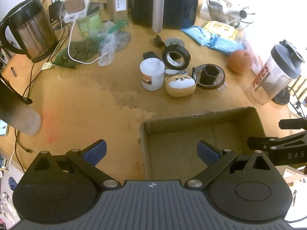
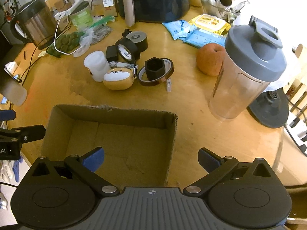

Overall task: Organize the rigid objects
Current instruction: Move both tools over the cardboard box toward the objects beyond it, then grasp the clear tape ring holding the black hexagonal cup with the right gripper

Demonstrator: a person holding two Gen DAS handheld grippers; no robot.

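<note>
An empty cardboard box sits at the near side of the wooden table. Beyond it lies a cluster: a white jar, a dog-face case, a black tape roll, an amber tape ring around a black hexagonal piece, and a small black block. My left gripper is open, holding nothing, at the box's left wall. My right gripper is open above the box's near right part.
A kettle and cables stand at the left, an air fryer at the back, a shaker bottle and an apple at the right. Wipe packs lie behind. A frosted bottle leans in from the left.
</note>
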